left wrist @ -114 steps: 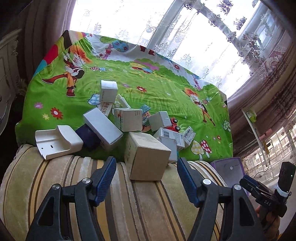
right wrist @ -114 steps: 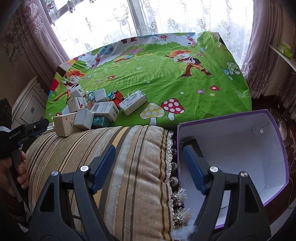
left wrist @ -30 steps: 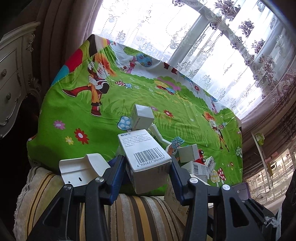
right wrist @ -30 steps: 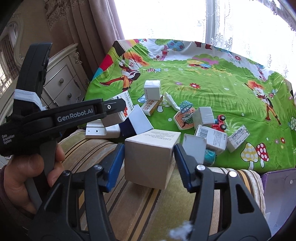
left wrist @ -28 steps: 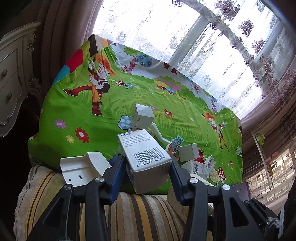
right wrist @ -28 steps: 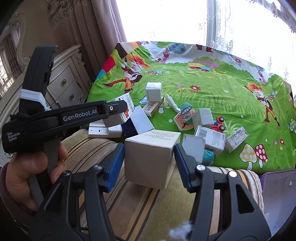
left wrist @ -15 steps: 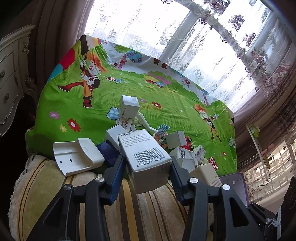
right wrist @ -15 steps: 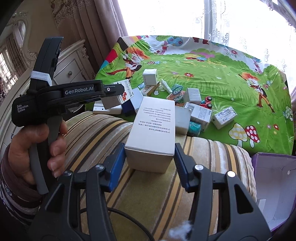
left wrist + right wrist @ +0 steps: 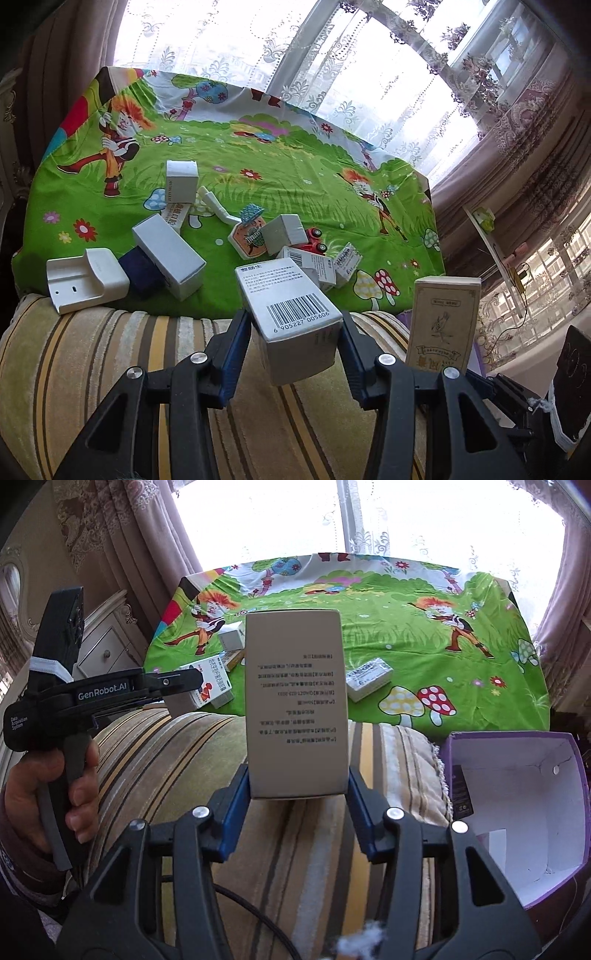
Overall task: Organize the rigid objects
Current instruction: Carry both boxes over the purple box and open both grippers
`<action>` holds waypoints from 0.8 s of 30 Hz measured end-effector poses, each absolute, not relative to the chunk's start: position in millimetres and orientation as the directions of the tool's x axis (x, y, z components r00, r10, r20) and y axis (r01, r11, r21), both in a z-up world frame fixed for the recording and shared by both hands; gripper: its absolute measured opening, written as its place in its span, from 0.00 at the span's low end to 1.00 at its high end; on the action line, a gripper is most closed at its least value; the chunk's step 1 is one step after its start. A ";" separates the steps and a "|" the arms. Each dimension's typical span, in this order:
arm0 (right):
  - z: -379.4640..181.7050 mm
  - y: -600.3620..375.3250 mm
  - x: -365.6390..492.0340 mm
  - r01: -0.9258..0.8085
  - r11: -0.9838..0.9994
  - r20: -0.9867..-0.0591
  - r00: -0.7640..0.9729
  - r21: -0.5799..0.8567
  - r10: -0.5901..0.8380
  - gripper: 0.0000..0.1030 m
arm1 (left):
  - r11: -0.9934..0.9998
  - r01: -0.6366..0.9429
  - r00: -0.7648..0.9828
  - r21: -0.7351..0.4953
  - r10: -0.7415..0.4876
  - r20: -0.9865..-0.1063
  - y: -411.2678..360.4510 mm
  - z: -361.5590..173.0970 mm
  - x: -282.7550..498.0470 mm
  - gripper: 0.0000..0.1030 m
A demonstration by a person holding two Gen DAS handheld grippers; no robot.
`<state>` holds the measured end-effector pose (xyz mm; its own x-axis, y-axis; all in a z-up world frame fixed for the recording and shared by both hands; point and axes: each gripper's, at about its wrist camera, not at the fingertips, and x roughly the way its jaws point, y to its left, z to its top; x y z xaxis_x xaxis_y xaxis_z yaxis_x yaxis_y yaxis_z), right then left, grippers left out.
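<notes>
Left gripper (image 9: 295, 350), lower centre, clamps a white barcoded carton (image 9: 291, 314); right gripper (image 9: 297, 812) clamps a tall beige printed carton (image 9: 297, 709). Both cartons are held clear of the striped cushion (image 9: 166, 760), presumably for transfer into the open purple box (image 9: 517, 812) at lower right.

My right tool (image 9: 298, 794) carries a tall beige box (image 9: 297, 705) that blocks my twelve o'clock view. At four o'clock the purple bin (image 9: 517, 805) gapes, mostly bare inside. At nine o'clock the left tool (image 9: 110, 694) hangs near. Box clutter (image 9: 236, 236) crowds the bench's (image 9: 295, 166) near edge; beyond lies bare cloth.
</notes>
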<state>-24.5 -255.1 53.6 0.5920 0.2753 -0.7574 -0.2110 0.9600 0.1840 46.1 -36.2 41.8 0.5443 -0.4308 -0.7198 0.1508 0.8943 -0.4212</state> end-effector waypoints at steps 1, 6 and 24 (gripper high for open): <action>53.6 -260.2 -24.6 -0.199 0.962 -0.757 0.596 0.186 0.269 0.53 | 0.893 0.165 0.538 -0.418 -0.437 -0.721 -42.8 42.4 45.1 0.47; 52.6 -286.8 -28.8 -0.137 0.971 -0.753 0.613 0.194 0.237 0.53 | 0.876 0.238 0.495 -0.420 -0.481 -0.723 -76.9 44.3 40.5 0.47; 44.7 -393.4 -48.2 0.137 0.971 -0.760 0.647 0.198 0.063 0.53 | 0.763 0.459 0.331 -0.455 -0.622 -0.710 -189.8 47.8 24.0 0.47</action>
